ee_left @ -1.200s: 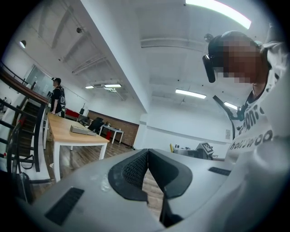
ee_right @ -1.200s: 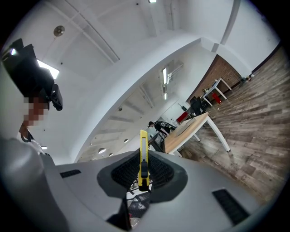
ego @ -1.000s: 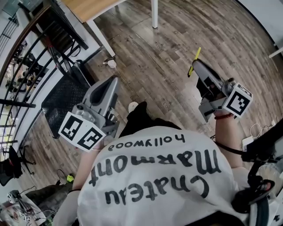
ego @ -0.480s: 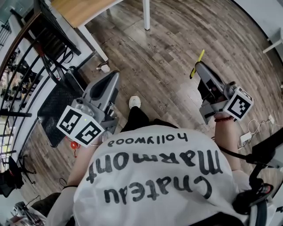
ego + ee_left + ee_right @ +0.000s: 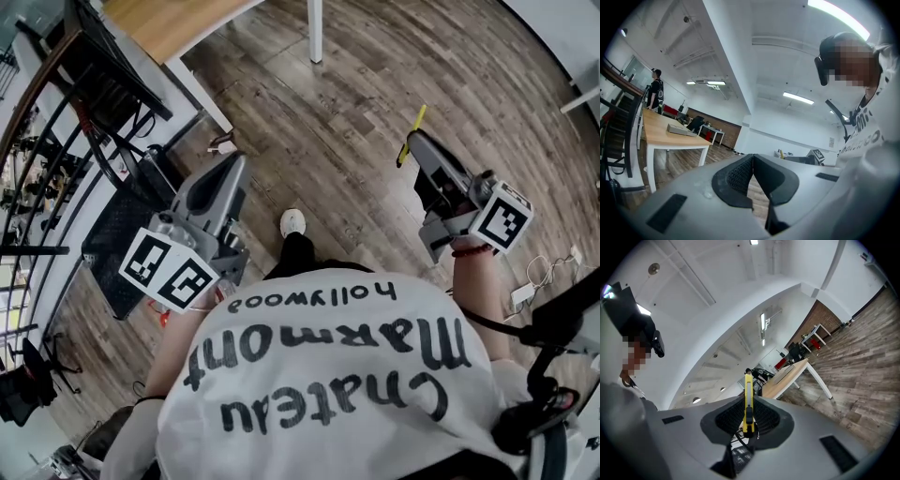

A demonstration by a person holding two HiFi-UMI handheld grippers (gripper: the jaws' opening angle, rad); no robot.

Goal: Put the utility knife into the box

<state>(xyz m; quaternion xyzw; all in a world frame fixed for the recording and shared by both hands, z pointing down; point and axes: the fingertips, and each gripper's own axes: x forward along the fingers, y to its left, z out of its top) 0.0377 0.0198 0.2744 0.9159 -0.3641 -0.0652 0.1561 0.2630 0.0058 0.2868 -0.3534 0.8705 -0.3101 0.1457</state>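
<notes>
Right tongs still clamp utility knife — barely shifted left.

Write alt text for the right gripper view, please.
The right tongs are shut on a yellow utility knife that sticks out past their tips. Beyond lie a wood-topped table, plank floor and white ceiling.
</notes>
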